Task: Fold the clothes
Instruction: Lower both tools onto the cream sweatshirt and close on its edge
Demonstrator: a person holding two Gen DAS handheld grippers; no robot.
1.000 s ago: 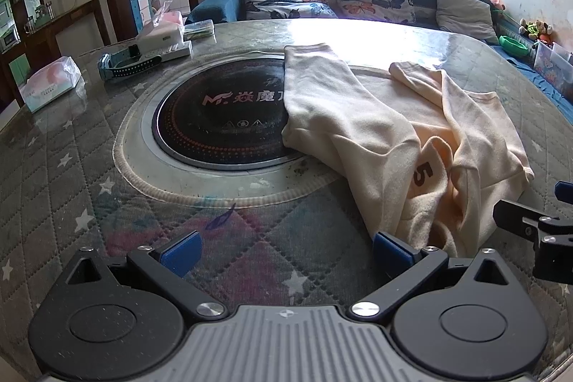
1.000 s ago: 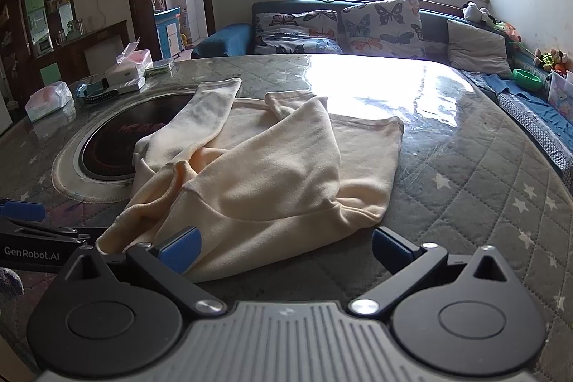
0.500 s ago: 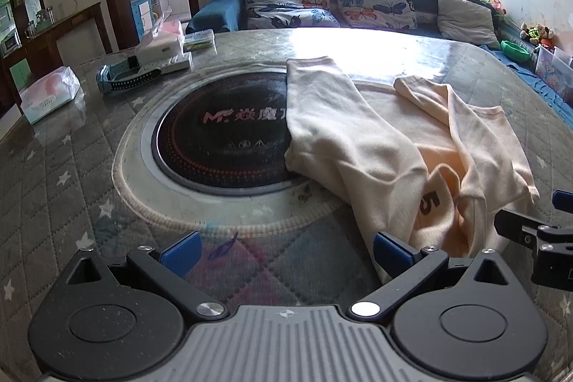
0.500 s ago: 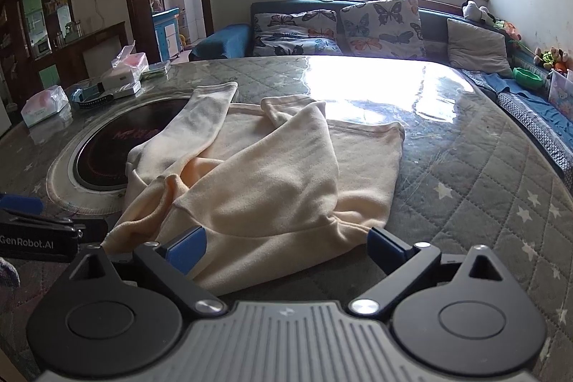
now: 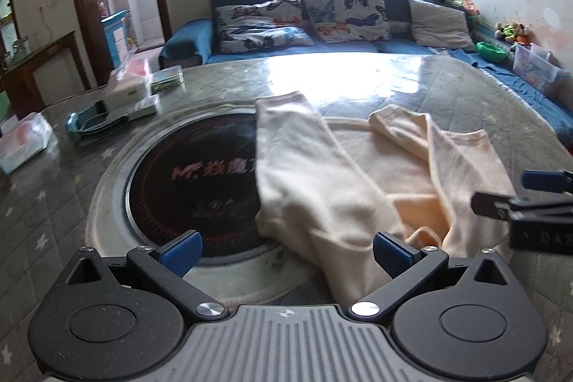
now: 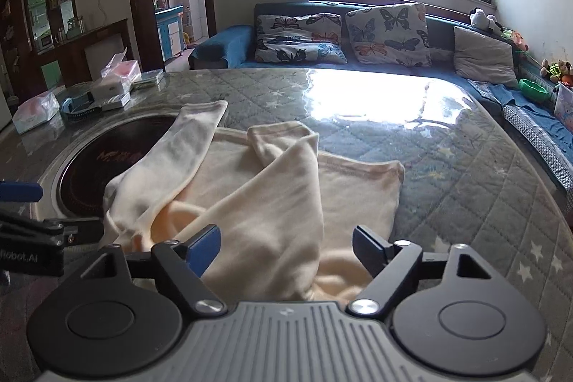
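Garment: one cream sweater (image 6: 272, 203), spread rumpled on the counter (image 6: 465, 174), partly over one round black hotplate (image 5: 193, 188)
Sleeves: two, both laid up toward the window; one (image 5: 293, 149) is draped over the hotplate edge
Handling: judged soft, light, limp; likely to slide on the glossy counter; best pinched at hem, cuff or shoulder seam
Left gripper (image 5: 284, 247): fingers spread wide, nothing held, at the near edge of the sweater
Right gripper (image 6: 286, 244): fingers spread, nothing held, over the sweater
Tissue packs: two seen at the left
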